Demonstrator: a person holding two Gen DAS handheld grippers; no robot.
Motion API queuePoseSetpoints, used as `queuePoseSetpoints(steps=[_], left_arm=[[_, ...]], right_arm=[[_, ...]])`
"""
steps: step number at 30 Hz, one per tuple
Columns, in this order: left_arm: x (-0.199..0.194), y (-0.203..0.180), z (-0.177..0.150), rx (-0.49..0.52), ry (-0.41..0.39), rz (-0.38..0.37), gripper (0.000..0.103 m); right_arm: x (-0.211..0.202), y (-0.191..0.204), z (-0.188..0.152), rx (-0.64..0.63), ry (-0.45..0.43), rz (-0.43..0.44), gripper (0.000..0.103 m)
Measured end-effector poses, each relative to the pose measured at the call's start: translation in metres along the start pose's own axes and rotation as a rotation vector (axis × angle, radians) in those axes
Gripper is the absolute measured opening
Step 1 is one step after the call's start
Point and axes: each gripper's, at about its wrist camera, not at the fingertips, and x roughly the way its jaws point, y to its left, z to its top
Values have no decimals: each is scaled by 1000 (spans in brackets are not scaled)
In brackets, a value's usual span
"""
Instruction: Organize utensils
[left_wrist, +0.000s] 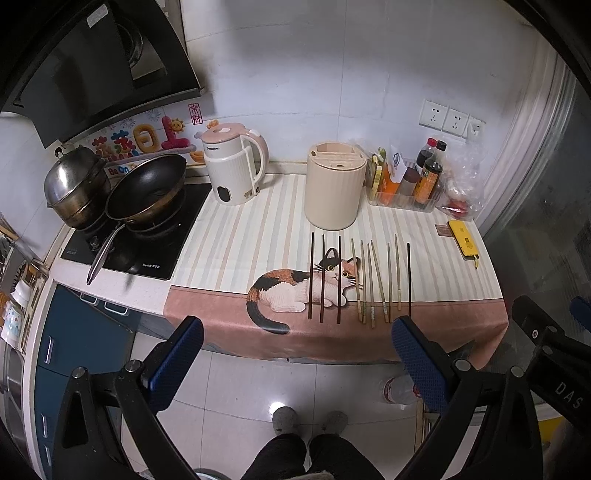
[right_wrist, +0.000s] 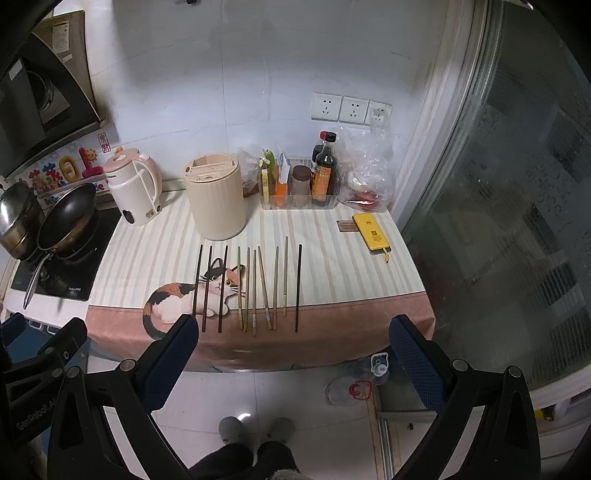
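Holding both grippers off the counter edge, fingers spread wide, gripping nothing.

My left gripper (left_wrist: 297, 354) and right gripper (right_wrist: 293, 352) face chopsticks (right_wrist: 255, 288) lying ahead on the cat cloth (right_wrist: 332, 258); the cream holder (right_wrist: 216, 197) stands beyond them, then the tiled wall (right_wrist: 258, 74).

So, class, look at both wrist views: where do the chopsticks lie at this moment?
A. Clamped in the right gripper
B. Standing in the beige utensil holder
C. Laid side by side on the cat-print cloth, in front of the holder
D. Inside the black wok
C: the chopsticks lie in a row on the cat-print cloth, nearer the camera than the beige utensil holder, while both grippers hang open, off the counter.
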Motion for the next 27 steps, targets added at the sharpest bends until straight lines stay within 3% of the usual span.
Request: queuePoseSetpoints(steps=[27], left_arm=[[-5, -7, 10, -7, -15, 2, 103]], right_arm=[[-6, -5, 4, -6, -21, 1, 103]])
